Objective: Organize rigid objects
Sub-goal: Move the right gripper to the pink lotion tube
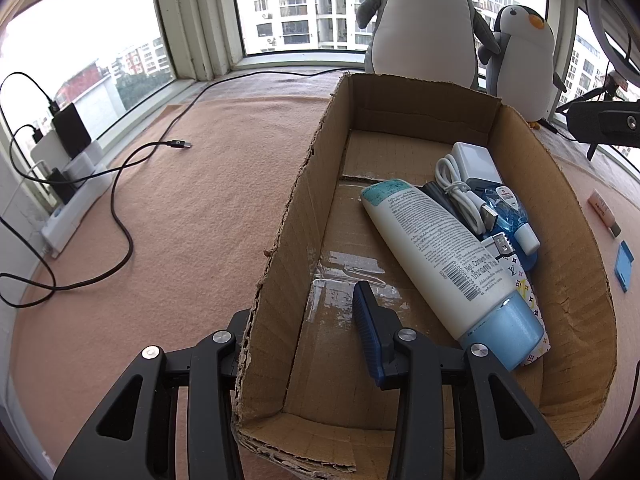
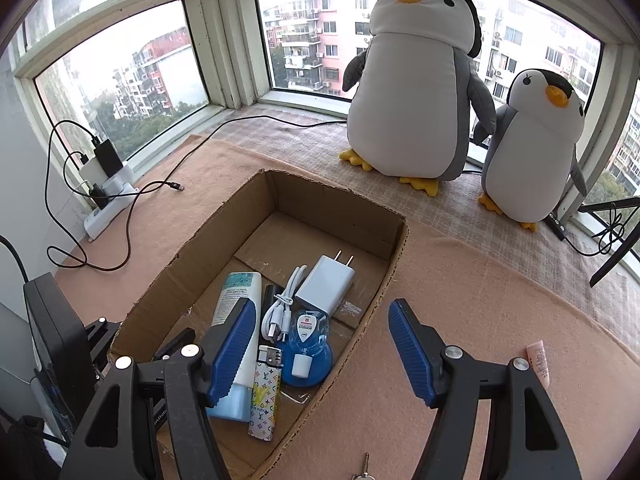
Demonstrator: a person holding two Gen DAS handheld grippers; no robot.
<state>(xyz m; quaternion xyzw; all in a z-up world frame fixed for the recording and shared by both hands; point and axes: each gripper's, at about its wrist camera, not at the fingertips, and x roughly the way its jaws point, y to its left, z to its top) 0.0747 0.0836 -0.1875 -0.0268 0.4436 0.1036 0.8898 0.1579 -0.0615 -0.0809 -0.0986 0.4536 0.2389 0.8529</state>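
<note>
A cardboard box (image 1: 560, 200) (image 2: 192, 252) sits on the peach cloth. It holds a white tube with a blue cap (image 1: 436, 256) (image 2: 238, 292), a white charger (image 1: 474, 156) (image 2: 326, 284), a coiled white cable (image 1: 460, 194) (image 2: 280, 304), a blue bottle (image 1: 510, 216) (image 2: 306, 348) and a patterned lighter (image 2: 264, 396). My left gripper (image 1: 300, 320) straddles the box's left wall, one finger inside, one outside, jaws apart. My right gripper (image 2: 320, 344) is open and empty above the box's right wall. A pink tube (image 2: 538, 362) (image 1: 602, 208) and a key (image 2: 365, 468) lie outside the box.
Two plush penguins (image 2: 412, 80) (image 2: 536, 136) stand by the window. A power strip with chargers (image 2: 106, 196) and black cables (image 1: 120, 216) lie at the left. A blue flat item (image 1: 624, 266) lies right of the box. A tripod (image 2: 612, 232) stands at far right.
</note>
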